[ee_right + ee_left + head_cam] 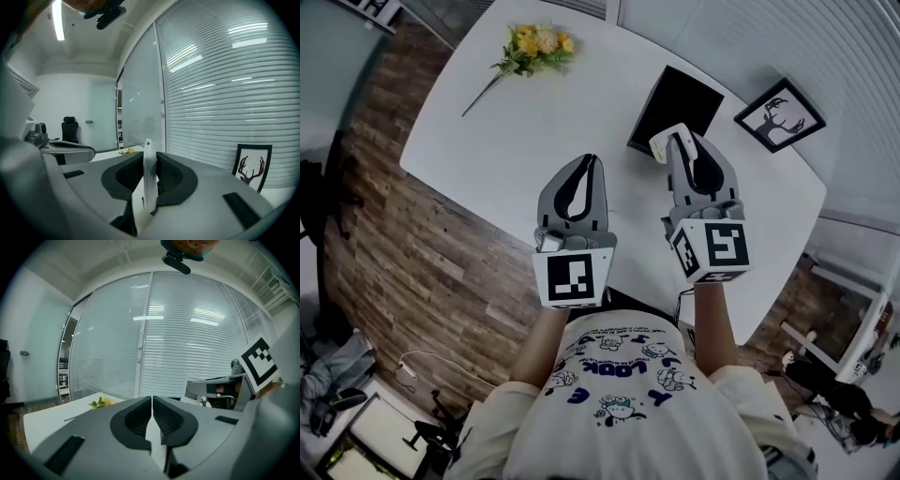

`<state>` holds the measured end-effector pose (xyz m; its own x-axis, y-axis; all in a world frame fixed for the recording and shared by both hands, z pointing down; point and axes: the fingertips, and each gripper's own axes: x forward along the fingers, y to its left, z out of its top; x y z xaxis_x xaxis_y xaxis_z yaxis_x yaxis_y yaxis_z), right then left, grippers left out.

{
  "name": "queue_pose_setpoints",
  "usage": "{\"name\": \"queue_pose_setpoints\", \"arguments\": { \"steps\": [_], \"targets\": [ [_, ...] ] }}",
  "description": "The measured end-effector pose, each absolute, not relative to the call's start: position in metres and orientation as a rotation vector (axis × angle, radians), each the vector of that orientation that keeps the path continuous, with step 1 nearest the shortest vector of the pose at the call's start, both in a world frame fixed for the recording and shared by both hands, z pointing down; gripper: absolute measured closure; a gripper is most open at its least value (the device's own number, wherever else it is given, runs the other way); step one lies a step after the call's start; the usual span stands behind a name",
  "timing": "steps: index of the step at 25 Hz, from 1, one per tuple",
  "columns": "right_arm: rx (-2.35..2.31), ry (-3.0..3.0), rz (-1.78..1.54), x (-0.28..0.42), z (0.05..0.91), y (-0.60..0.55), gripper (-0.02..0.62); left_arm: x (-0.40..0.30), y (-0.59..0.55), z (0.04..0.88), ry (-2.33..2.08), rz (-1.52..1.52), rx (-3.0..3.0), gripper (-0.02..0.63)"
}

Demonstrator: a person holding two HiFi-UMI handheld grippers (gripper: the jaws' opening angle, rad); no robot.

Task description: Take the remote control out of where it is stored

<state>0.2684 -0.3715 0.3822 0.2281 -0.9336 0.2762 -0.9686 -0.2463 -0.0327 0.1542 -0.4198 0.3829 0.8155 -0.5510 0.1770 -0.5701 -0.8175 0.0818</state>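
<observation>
A thin white remote control (149, 180) stands edge-on between the pads of my right gripper (149, 164), which is shut on it. In the head view its white end (666, 142) pokes out of the right gripper (676, 142), held in the air just in front of a black box (677, 108) on the white table (487, 141). My left gripper (590, 162) hangs beside it to the left, level with it. In the left gripper view its jaws (152, 401) meet with nothing between them.
A bunch of yellow flowers (534, 47) lies at the table's far left. A framed deer picture (780, 114) sits right of the black box and also shows in the right gripper view (252, 166). Brick-pattern floor (412, 253) surrounds the table. Blinds cover the glass wall (187, 348) ahead.
</observation>
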Motion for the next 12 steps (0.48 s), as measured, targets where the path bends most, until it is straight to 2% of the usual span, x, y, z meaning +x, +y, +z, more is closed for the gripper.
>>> {"name": "queue_pose_setpoints", "arguments": {
  "steps": [12],
  "targets": [
    [2.253, -1.89, 0.363, 0.198, 0.385, -0.375, 0.514, 0.098, -0.421, 0.367, -1.012, 0.203, 2.83, 0.584]
  ]
}}
